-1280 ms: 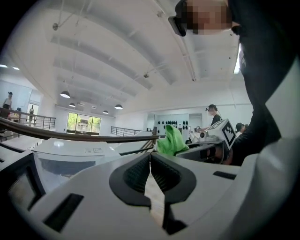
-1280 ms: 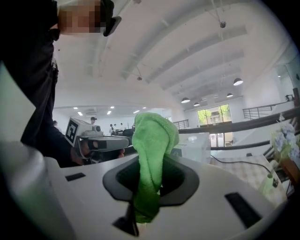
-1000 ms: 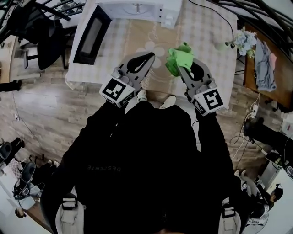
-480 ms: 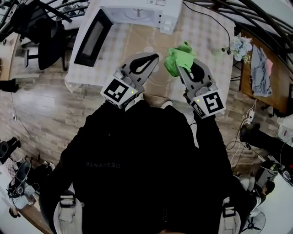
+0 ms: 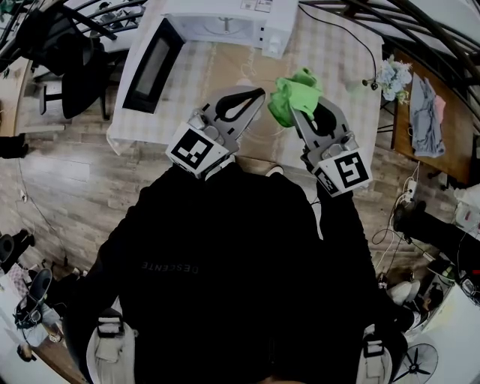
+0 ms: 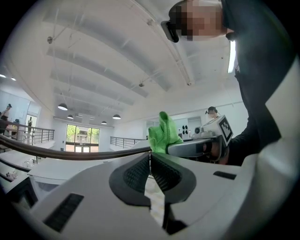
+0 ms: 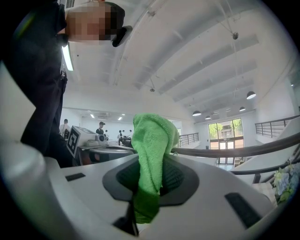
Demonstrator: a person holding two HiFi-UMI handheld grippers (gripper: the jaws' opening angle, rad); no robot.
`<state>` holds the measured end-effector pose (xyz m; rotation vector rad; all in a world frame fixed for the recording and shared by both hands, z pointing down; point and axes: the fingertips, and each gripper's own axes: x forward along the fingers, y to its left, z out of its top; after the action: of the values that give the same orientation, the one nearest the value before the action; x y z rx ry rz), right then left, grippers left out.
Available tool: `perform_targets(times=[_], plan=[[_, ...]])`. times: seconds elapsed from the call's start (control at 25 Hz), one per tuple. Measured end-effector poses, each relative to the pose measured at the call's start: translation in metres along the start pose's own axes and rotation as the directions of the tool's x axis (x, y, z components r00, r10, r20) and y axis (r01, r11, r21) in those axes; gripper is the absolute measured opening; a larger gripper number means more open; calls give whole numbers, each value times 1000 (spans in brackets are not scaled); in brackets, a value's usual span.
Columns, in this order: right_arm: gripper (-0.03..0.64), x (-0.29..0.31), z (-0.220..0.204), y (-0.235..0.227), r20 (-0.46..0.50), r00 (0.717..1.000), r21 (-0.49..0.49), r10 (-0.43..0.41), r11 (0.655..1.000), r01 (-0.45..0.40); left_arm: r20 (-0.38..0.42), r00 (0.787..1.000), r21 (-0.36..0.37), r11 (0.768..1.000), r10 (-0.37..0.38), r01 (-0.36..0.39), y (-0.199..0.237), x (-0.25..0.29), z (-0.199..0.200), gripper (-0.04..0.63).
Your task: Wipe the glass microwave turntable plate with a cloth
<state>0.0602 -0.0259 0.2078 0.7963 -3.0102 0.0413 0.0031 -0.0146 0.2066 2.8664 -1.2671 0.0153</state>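
Both grippers are held up close under the head camera, above the table. My right gripper point(image 5: 295, 106) is shut on a green cloth point(image 5: 291, 94), which bunches out past its tips; in the right gripper view the cloth point(image 7: 151, 154) hangs pinched between the black pads. My left gripper point(image 5: 259, 92) is shut with nothing in it, its pads point(image 6: 159, 171) pressed together. The cloth point(image 6: 163, 135) shows beside it in the left gripper view. I cannot clearly pick out the glass turntable plate; the grippers cover the middle of the table.
A white microwave point(image 5: 225, 19) stands at the table's far edge with its door point(image 5: 152, 66) swung open to the left. The table point(image 5: 345, 71) has a pale checked cover. A flower vase point(image 5: 394, 75) and a cable sit at the right; chairs stand at the left.
Both grippers have drifted slightly away from me over the table, with the cloth still held in the right one. The left one stays shut.
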Motion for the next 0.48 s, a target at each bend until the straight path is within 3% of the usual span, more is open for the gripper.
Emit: perform_targets(times=[0.48], plan=[[85, -4, -4, -4, -12, 999, 10, -36, 999, 36, 4, 1000, -1, 1000, -8, 8, -7, -1, 1, 21]])
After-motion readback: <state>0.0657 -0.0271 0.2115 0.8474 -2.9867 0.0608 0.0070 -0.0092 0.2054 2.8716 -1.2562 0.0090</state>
